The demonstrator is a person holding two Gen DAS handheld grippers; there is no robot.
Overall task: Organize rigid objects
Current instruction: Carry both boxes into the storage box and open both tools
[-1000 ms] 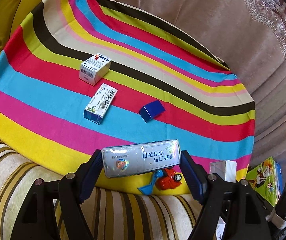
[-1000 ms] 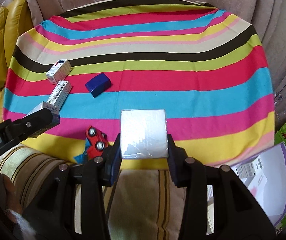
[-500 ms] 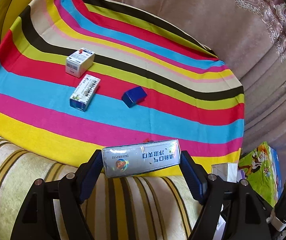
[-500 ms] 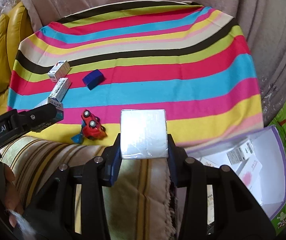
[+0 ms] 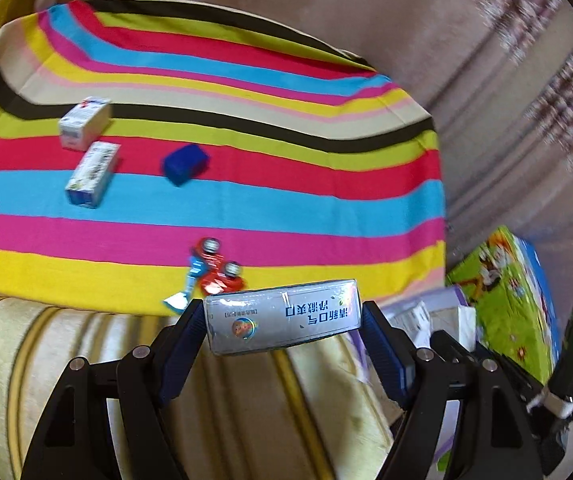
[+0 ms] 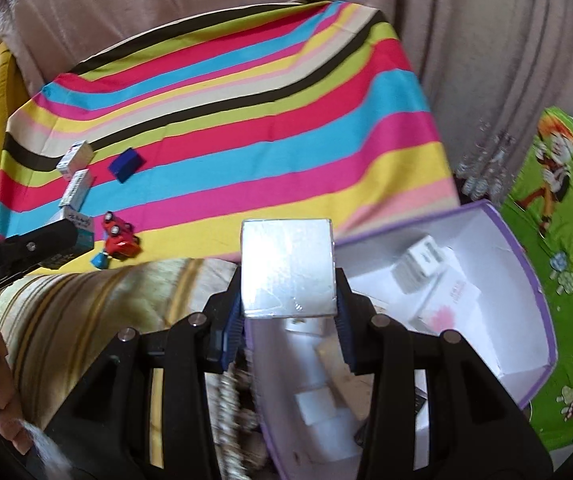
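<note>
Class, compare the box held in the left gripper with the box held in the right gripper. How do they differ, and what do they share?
The long printed box in the left gripper is wide and flat with blue lettering; the plain white box in the right gripper looks square and unprinted. The long one needs wider jaws; the white one sits in narrower ones. Both look glossy and are clamped by their ends.

I see a long silver foil-wrapped box with blue print [image 5: 282, 322] crosswise between my left gripper's [image 5: 282, 334] pads, its printed face up. A square white cellophane-wrapped box [image 6: 288, 266] sits clamped in my right gripper [image 6: 288, 320], above the near rim of the open purple-edged white cardboard box [image 6: 526, 264], which holds several small white cartons. On the striped cloth, two white medicine cartons [image 5: 84, 122] [image 5: 92, 174] lie near its left edge, a dark blue block [image 5: 185, 163] beside them, and a red toy car [image 5: 216, 270] at the near edge.
</note>
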